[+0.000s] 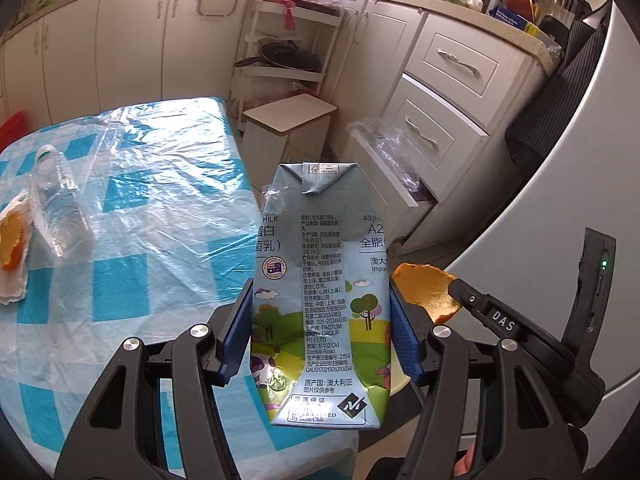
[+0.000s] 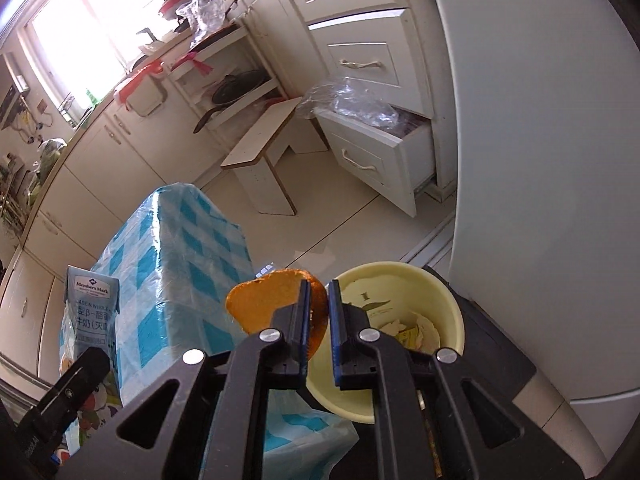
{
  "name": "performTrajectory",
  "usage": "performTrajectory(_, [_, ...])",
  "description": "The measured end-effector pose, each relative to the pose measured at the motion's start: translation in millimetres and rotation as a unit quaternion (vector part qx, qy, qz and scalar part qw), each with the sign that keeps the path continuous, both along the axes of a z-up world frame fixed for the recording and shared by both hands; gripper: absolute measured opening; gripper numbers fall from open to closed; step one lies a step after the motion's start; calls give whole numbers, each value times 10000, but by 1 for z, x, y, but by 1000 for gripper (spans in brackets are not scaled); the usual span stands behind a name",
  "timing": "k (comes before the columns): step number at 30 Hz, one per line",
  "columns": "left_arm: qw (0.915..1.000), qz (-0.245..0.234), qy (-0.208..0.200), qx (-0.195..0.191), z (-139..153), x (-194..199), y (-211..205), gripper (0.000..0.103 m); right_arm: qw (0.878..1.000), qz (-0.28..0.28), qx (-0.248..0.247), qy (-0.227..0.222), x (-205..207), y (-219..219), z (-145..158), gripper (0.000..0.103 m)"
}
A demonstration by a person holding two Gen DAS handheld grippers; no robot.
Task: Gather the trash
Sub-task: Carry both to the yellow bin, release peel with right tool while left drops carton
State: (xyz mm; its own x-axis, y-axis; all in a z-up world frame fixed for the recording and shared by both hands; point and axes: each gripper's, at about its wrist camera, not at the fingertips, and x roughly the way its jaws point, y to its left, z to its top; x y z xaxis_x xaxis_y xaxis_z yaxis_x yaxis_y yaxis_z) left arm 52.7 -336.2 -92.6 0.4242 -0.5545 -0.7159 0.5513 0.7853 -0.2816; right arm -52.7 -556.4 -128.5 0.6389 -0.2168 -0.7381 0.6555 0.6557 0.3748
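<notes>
My left gripper (image 1: 322, 320) is shut on a light blue milk carton (image 1: 320, 280) and holds it upright past the right edge of the table; the carton also shows in the right wrist view (image 2: 90, 320). My right gripper (image 2: 319, 300) is shut on an orange peel (image 2: 264, 300), also visible in the left wrist view (image 1: 426, 290), and holds it beside the rim of a pale yellow bin (image 2: 400, 280) that has scraps inside. An empty clear plastic bottle (image 1: 58, 204) and another orange peel (image 1: 12, 246) on white tissue lie at the table's left.
The table (image 1: 160, 208) has a blue-and-white checked cloth under clear plastic. A small white stool (image 2: 264, 152), an open drawer with a plastic bag (image 2: 376, 136), cabinets, a shelf with a pan (image 1: 288, 56) and a white fridge (image 2: 540, 120) surround the floor.
</notes>
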Motion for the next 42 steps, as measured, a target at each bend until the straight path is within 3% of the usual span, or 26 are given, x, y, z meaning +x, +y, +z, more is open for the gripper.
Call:
performTrajectory(15, [9981, -535, 103, 275, -23, -13, -64, 58, 9975, -653, 265, 74, -18, -33, -16, 16])
performTrajectory(17, [9979, -547, 127, 311, -28, -13, -72, 58, 9969, -734, 254, 91, -19, -36, -17, 21])
performTrajectory(19, [9976, -575, 183, 354, -34, -12, -80, 58, 9956, -882, 311, 53, -24, -40, -17, 37])
performTrajectory(31, [9949, -669, 433, 622, -60, -10, -108, 58, 9884, -1371, -27, -647, -49, -44, 17, 52])
performTrajectory(34, [9939, -720, 434, 719, -63, -11, -115, 63, 9872, -1358, -214, -812, -52, -41, 31, 57])
performTrajectory(36, [9939, -708, 360, 764, -62, -13, -116, 73, 9870, -1322, -296, -867, -51, -40, 37, 59])
performTrajectory(42, [9942, -683, 220, 806, -51, -16, -107, 79, 9886, -1147, -217, -954, -43, -38, 41, 61])
